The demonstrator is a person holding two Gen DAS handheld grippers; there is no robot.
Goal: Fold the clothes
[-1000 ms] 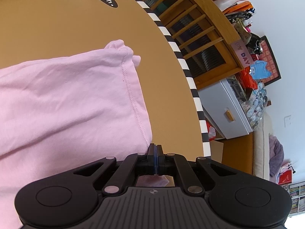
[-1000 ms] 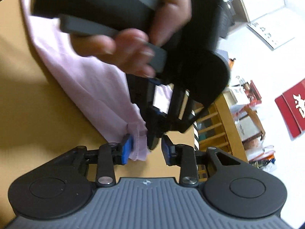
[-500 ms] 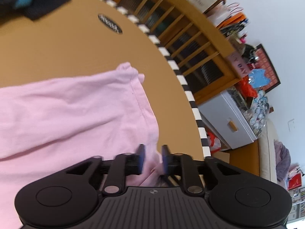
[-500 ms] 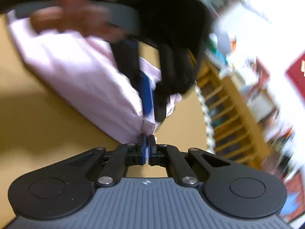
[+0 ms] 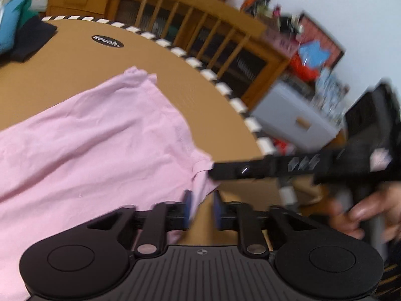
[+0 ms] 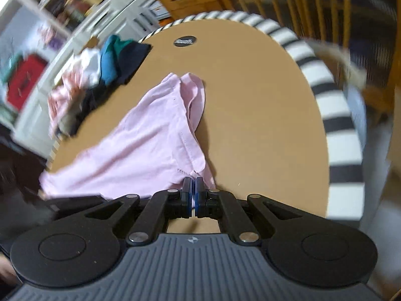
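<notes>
Seeing on the table (image 5: 75,60): I have one pink shirt (image 5: 100,138) spread flat, its bulk on the left of my left-wrist view.
Containers: a white drawer box (image 5: 295,123) stands beyond the table edge with its drawer shut; I cannot see what is in it. A wooden cabinet (image 5: 200,37) behind has slatted doors, contents too dim to tell.
Loose pile: folded and bundled clothes (image 6: 110,60) sit at the far table edge, well apart from the shirt.
Left gripper (image 5: 201,209): fingers spread. They have just been closing. The shirt's near corner hangs between them, against the left pad and apart from the right one.
Right gripper (image 6: 193,195): fingers pressed together, pinching the shirt's hem at its near corner. Pink cloth shows in the slit between the pads.
Two grippers: the right one's tip bites the same corner just above my left fingers.
Hand (image 5: 363,213): wrapped on the right gripper's handle, blurred.
</notes>
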